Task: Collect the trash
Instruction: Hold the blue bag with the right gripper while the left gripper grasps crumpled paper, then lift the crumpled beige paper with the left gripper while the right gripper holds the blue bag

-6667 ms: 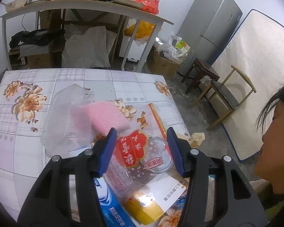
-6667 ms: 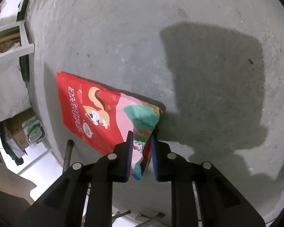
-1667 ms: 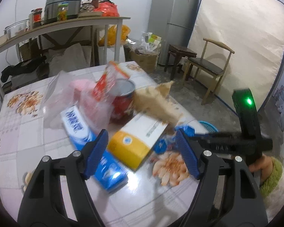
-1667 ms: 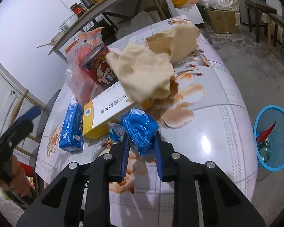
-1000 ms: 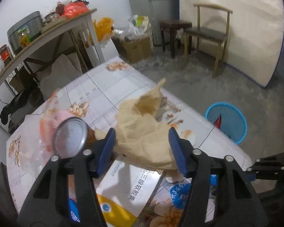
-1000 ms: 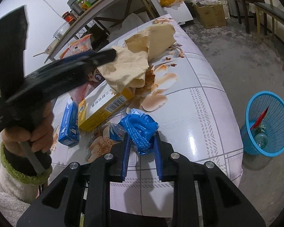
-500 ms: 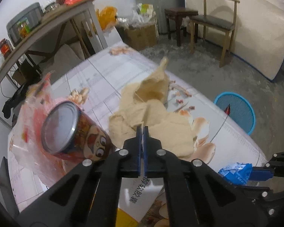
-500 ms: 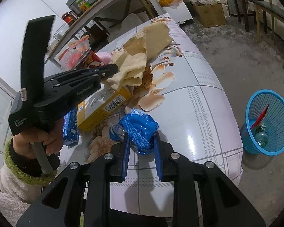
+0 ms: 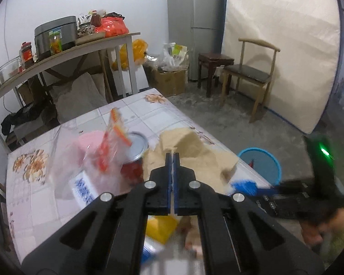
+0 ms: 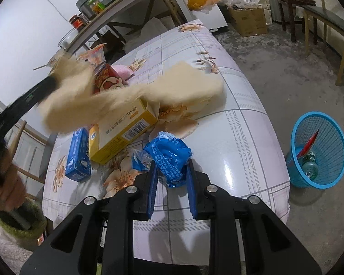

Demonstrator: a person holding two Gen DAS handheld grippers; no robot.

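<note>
The crumpled beige paper [image 10: 135,94] hangs stretched above the middle of the floral-topped desk [image 10: 236,137], pinched in the left gripper [image 9: 172,154], whose jaws are pressed together on its edge. Near the desk's front edge, the right gripper [image 10: 172,171] has its jaws clamped on a crinkled blue plastic wrapper [image 10: 169,153]. A blue mesh wastebasket [image 10: 318,155] stands on the floor beside the desk.

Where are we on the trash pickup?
Partly done: the blue basket on the floor already holds a bottle and a red wrapper. In hand: left gripper lifting the beige cloth, right gripper clamped on the blue wrapper. Boxes, can and bags remain on the table.
</note>
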